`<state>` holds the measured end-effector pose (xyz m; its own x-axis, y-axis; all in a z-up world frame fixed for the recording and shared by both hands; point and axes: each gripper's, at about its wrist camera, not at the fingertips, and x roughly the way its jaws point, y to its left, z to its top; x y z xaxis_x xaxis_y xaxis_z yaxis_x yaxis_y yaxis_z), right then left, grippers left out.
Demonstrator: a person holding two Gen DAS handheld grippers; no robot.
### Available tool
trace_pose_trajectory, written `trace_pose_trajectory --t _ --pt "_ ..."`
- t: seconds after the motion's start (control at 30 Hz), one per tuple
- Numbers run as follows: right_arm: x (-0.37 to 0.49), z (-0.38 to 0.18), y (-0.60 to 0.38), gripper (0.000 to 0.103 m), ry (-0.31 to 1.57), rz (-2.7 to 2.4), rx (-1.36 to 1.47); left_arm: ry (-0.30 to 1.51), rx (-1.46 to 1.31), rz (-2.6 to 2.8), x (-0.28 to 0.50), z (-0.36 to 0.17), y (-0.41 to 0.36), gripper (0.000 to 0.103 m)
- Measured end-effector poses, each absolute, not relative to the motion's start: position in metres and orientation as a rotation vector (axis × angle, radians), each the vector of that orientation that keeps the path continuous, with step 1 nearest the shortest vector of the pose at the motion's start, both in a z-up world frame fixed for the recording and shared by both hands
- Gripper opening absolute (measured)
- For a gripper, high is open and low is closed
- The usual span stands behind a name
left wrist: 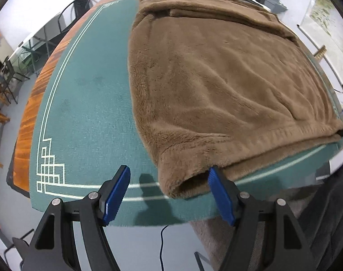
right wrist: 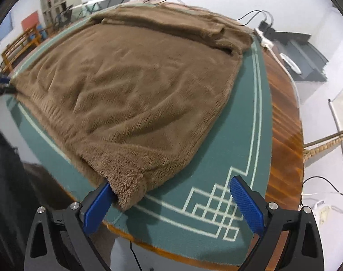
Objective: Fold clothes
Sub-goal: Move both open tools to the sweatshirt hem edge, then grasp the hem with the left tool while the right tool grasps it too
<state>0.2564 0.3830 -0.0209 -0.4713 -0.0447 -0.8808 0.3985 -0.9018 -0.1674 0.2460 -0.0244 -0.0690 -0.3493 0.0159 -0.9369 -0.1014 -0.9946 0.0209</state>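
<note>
A brown fleece garment (left wrist: 216, 79) lies spread flat on a green mat (left wrist: 88, 113) over a wooden table; it also shows in the right wrist view (right wrist: 130, 85). My left gripper (left wrist: 169, 192) is open at the garment's near left hem corner (left wrist: 182, 180), which sits between its blue fingers (left wrist: 117, 192). My right gripper (right wrist: 173, 205) is open at the near right hem corner (right wrist: 126, 185), which rests against its left finger (right wrist: 97, 207). The other gripper's tip shows at the far left of the right wrist view (right wrist: 0, 85).
The table's wooden rim (right wrist: 284, 135) shows beyond the mat (right wrist: 246, 124). Cables and a power strip (right wrist: 265, 38) lie at the far end. Chairs and shelves (left wrist: 11, 72) stand on the left. The person's dark clothing (left wrist: 329, 214) is close at the near edge.
</note>
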Motion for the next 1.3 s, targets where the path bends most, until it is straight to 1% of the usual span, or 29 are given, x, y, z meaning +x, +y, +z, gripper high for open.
trace_pose_trajectory --t 0.2,0.33,0.4,0.43,0.5,0.53,0.6,0.67,0.7,0.83,0.87,0.9,0.93,0.97,1.0,1.03,1.1,1.17,1.23,1.3 --pt "0.25 -0.017 0.389 0.101 0.443 -2.526 1.451 0.05 -1.758 2.555 0.239 -0.074 -0.023 0.075" --pt "0.261 -0.021 0.377 0.101 0.44 -2.429 1.428 0.131 -1.738 2.539 0.246 -0.075 -0.012 0.075" --pt "0.267 -0.022 0.37 0.1 0.439 -2.373 1.417 0.129 -1.738 2.539 0.248 -0.076 -0.012 0.075" --pt "0.27 -0.023 0.367 0.098 0.446 -2.358 1.418 0.114 -1.741 2.539 0.248 -0.076 -0.013 0.075" --pt "0.272 -0.026 0.362 0.088 0.474 -2.342 1.421 0.1 -1.747 2.546 0.247 -0.077 -0.015 0.075" --pt "0.273 -0.026 0.361 0.085 0.491 -2.345 1.42 0.101 -1.752 2.553 0.247 -0.077 -0.016 0.074" --pt "0.271 -0.025 0.364 0.07 0.494 -2.372 1.425 0.114 -1.775 2.581 0.246 -0.078 -0.019 0.071" --pt "0.268 -0.023 0.369 0.063 0.484 -2.406 1.43 0.093 -1.801 2.624 0.244 -0.079 -0.025 0.063" --pt "0.267 -0.022 0.372 0.062 0.474 -2.422 1.431 0.054 -1.804 2.632 0.244 -0.078 -0.028 0.059" --pt "0.265 -0.02 0.374 0.06 0.457 -2.421 1.441 -0.103 -1.816 2.663 0.242 -0.077 -0.041 0.058" --pt "0.265 -0.022 0.371 0.056 0.462 -2.407 1.444 -0.126 -1.818 2.667 0.243 -0.078 -0.043 0.058" --pt "0.264 -0.023 0.369 0.051 0.466 -2.392 1.447 -0.101 -1.819 2.662 0.244 -0.078 -0.042 0.058" --pt "0.264 -0.026 0.367 0.049 0.47 -2.377 1.448 -0.08 -1.822 2.656 0.245 -0.079 -0.042 0.056" --pt "0.266 -0.028 0.365 0.044 0.477 -2.362 1.448 -0.073 -1.824 2.647 0.243 -0.081 -0.037 0.053" --pt "0.266 -0.03 0.363 0.04 0.482 -2.35 1.446 -0.082 -1.821 2.641 0.244 -0.081 -0.037 0.047" --pt "0.266 -0.03 0.363 0.038 0.484 -2.346 1.442 -0.101 -1.815 2.638 0.245 -0.08 -0.039 0.044" --pt "0.267 -0.029 0.363 0.037 0.481 -2.343 1.436 -0.163 -1.798 2.63 0.245 -0.078 -0.041 0.02" --pt "0.267 -0.026 0.367 0.036 0.471 -2.348 1.432 -0.212 -1.774 2.636 0.246 -0.072 -0.045 0.015" --pt "0.265 -0.02 0.374 0.035 0.438 -2.363 1.423 -0.238 -1.743 2.639 0.246 -0.063 -0.049 0.014" --pt "0.262 -0.012 0.38 0.035 0.389 -2.373 1.415 -0.215 -1.697 2.651 0.245 -0.049 -0.051 0.014"
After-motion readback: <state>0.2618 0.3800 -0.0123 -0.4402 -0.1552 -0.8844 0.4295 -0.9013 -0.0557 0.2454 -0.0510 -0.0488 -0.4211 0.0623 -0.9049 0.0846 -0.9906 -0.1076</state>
